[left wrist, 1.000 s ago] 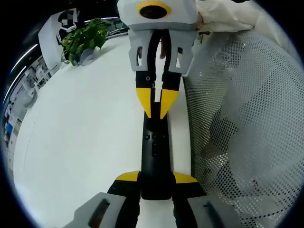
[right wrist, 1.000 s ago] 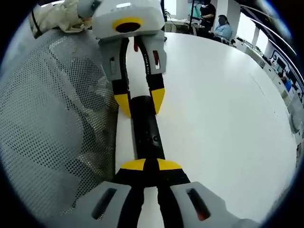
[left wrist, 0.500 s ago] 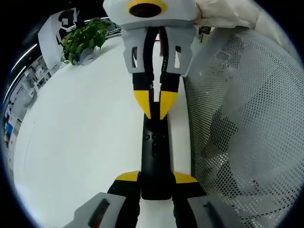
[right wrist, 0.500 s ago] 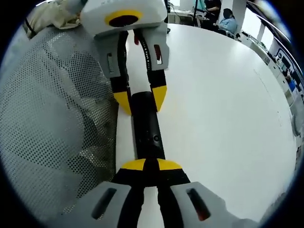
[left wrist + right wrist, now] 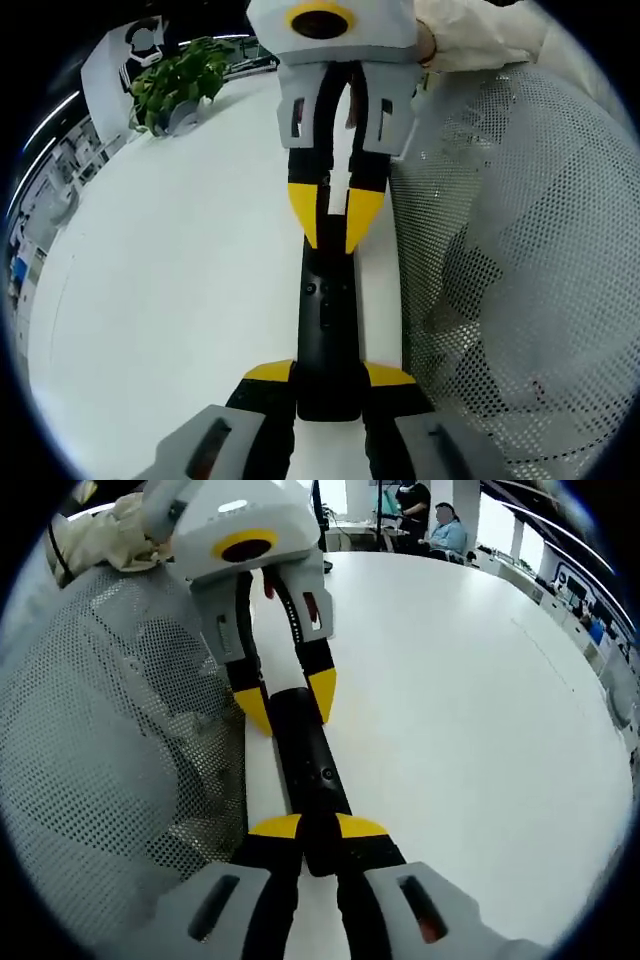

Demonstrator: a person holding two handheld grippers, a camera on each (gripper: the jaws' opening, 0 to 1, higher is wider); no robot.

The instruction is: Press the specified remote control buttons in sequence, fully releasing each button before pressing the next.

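A long black remote (image 5: 325, 330) lies on the white table (image 5: 170, 280), beside a white mesh cloth. In the left gripper view my left gripper (image 5: 328, 375) is shut on its near end, a yellow tip on each side. My right gripper (image 5: 331, 245) comes down from the top, its yellow tips almost together over the remote's far end. From the right gripper view the remote (image 5: 312, 765) runs away from my right gripper (image 5: 317, 830), whose tips rest close together on top of it. At the remote's other end my left gripper (image 5: 287, 702) clamps it from both sides.
White mesh cloth (image 5: 520, 250) covers the area right of the remote, and shows as mesh cloth (image 5: 110, 730) on the left in the right gripper view. A potted plant (image 5: 175, 85) stands at the table's far edge. People (image 5: 440, 530) sit beyond the table (image 5: 480, 730).
The right gripper lifted slightly, then came back down with its tips a little further onto the remote's end. The left gripper keeps its hold and the remote has not moved.
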